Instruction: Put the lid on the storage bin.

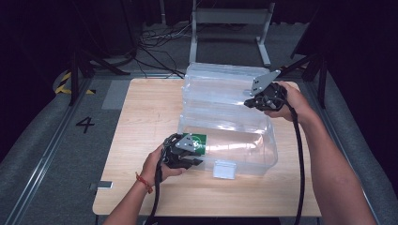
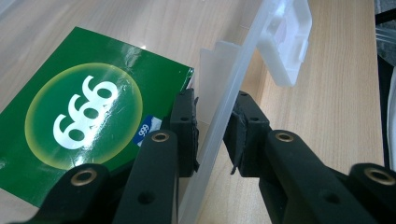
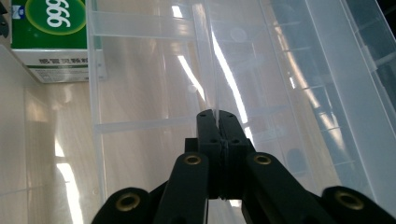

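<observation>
Right gripper is pinching the clear lid's edge fully closed, while left gripper is straddling the bin wall, pads apart.

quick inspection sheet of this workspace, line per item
surface: light wooden table, bare around the box
job's things: clear plastic storage box with its clear hinged lid raised; green cardboard carton marked 999 inside it
clutter: nothing seen
grippers: left claw straddles the box's front wall, pads close to it; right claw shut on the lid's edge
cables: black cable trails from the right claw along the forearm; loose cables on the floor behind
surroundings: grey floor marked with a 4, metal frame behind
</observation>
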